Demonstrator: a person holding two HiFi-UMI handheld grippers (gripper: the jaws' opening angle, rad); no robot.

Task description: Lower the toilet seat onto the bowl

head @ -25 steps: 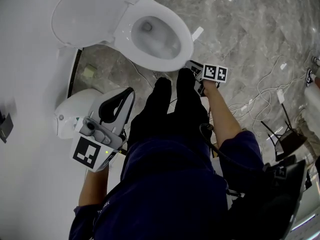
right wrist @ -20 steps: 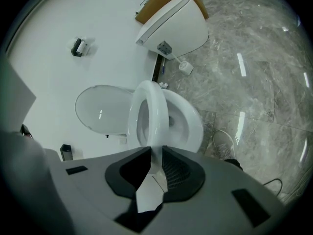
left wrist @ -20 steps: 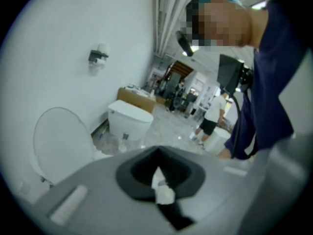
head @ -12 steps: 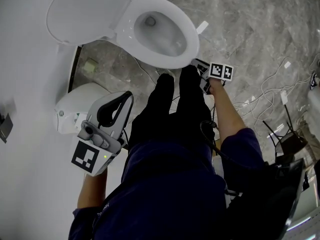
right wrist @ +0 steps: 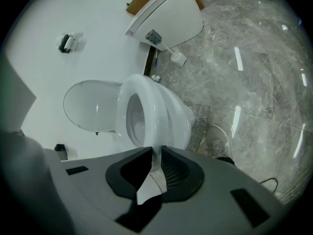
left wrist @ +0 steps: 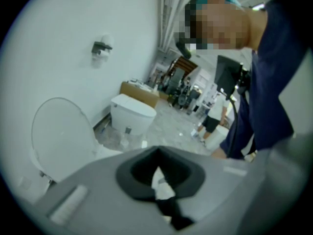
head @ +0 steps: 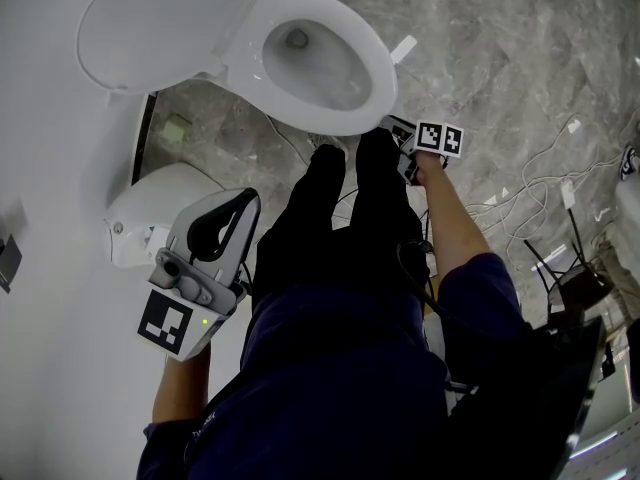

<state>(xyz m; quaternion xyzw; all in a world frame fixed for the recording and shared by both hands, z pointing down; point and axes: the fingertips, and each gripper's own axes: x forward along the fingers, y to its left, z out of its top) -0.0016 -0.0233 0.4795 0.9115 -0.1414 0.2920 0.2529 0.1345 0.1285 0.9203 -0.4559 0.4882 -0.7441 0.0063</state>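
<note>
grippers: we count 2, one per hand.
left gripper [head: 248, 198]: jaws clenched tip to tip, nothing in them; hangs just beside 2nd toilet [head: 150, 213], well apart from bowl [head: 380, 80].
right gripper [right wrist: 155, 150]: jaws have just been closing; slim gap between tips, nothing gripped; near bowl front.
toilets: we count 2.
toilet seat [head: 150, 28]: 1, raised, leaning back at wall, not yet on bowl.
floor [head: 520, 58]: grey marble w/ loose cables [head: 520, 183].
</note>
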